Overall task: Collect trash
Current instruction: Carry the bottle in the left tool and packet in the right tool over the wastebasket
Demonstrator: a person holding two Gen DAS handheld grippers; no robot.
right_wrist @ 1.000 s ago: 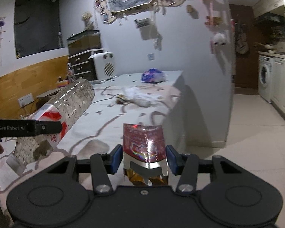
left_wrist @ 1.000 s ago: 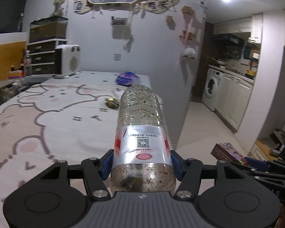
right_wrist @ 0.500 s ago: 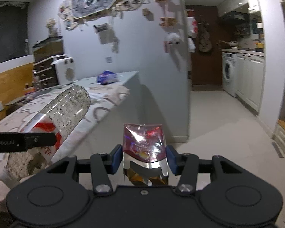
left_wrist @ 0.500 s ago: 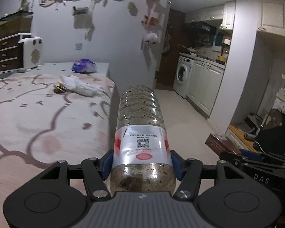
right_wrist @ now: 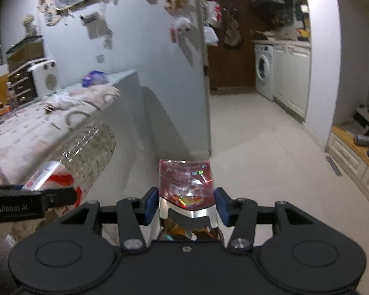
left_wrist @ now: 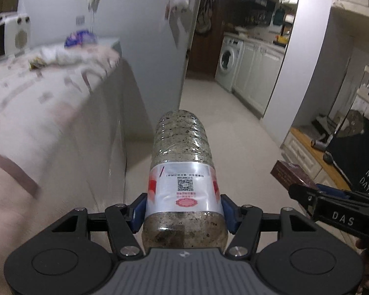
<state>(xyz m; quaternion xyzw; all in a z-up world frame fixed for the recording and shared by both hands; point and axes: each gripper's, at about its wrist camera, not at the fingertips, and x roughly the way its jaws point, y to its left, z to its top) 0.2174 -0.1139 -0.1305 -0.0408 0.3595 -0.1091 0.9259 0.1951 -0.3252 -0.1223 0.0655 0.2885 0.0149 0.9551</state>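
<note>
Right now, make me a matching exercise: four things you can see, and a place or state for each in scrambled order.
Things:
1. plastic bottle
2. red foil packet
3. washing machine
4. blue bag

Places or states:
A. on the far end of the table
B. clamped in the right gripper
C. under the kitchen counter
D. clamped in the left gripper

Pairs: 1-D, 2-B, 3-C, 4-A

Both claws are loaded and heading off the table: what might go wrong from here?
1. The left claw grips the plastic bottle near one end, so its long free end might lever it loose.
2. The right claw pinches a flimsy foil wrapper, which may slip.
3. Crumpled tissue and a blue bag remain on the table.
</note>
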